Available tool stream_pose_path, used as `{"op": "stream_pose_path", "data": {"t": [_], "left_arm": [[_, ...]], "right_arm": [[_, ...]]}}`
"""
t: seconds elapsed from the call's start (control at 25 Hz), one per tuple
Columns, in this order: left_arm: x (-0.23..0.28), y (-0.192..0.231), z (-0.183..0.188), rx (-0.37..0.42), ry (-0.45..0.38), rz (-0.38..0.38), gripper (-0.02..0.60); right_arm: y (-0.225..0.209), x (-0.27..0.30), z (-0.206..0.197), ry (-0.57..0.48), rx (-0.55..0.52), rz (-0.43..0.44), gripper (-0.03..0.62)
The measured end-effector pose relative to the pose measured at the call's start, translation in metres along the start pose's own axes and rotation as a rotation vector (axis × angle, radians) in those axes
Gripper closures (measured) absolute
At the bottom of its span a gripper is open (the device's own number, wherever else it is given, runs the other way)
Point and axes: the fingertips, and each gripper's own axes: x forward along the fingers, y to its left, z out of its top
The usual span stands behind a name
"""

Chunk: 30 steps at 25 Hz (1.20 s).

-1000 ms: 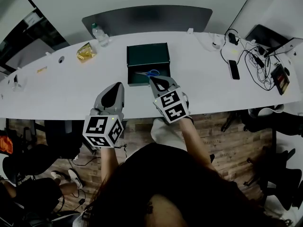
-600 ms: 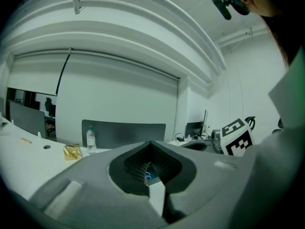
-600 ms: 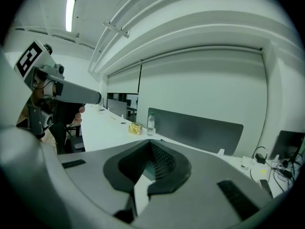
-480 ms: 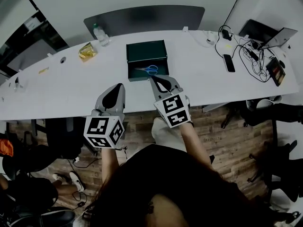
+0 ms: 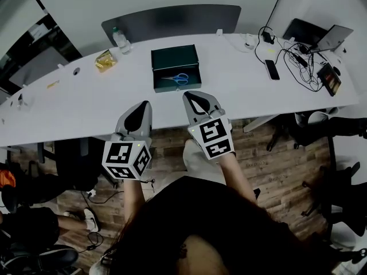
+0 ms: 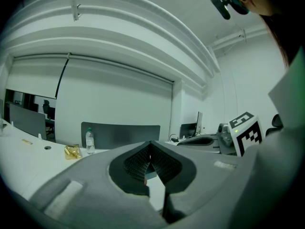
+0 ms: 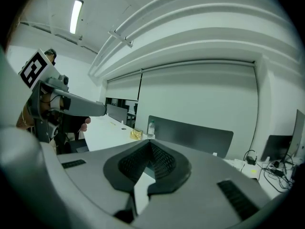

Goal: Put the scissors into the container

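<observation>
Blue-handled scissors (image 5: 177, 78) lie inside the dark green box (image 5: 174, 57) on the white table (image 5: 69, 107). Both grippers are held back over the table's near edge, apart from the box. My left gripper (image 5: 141, 106) is shut and holds nothing; its tips meet in the left gripper view (image 6: 150, 145). My right gripper (image 5: 192, 97) is shut and empty too, a little short of the box's front wall; its tips meet in the right gripper view (image 7: 150, 144).
A water bottle (image 5: 120, 40) and a yellow snack packet (image 5: 104, 61) stand at the table's far left. A phone (image 5: 270, 69), tangled cables (image 5: 304, 67) and a laptop (image 5: 320, 35) crowd the right end. A grey screen (image 5: 172, 20) runs behind the table.
Both grippers have drawn back toward the table's near edge, away from the box. The scissors stay in the box. The view has shifted so the table sits higher in the picture.
</observation>
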Motion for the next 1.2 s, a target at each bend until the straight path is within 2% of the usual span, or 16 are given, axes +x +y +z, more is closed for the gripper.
{"op": "stream_pose_path", "data": {"t": [0.72, 1.2], "left_arm": [[-0.052, -0.032, -0.006, -0.002, -0.022, -0.052, 0.571], [-0.052, -0.033, -0.006, -0.008, -0.03, -0.061, 0.569]], "right_arm": [[0.036, -0.063, 0.011, -0.027, -0.003, -0.047, 0.585], [0.041, -0.069, 0.015, -0.023, -0.013, -0.044, 0.585]]}}
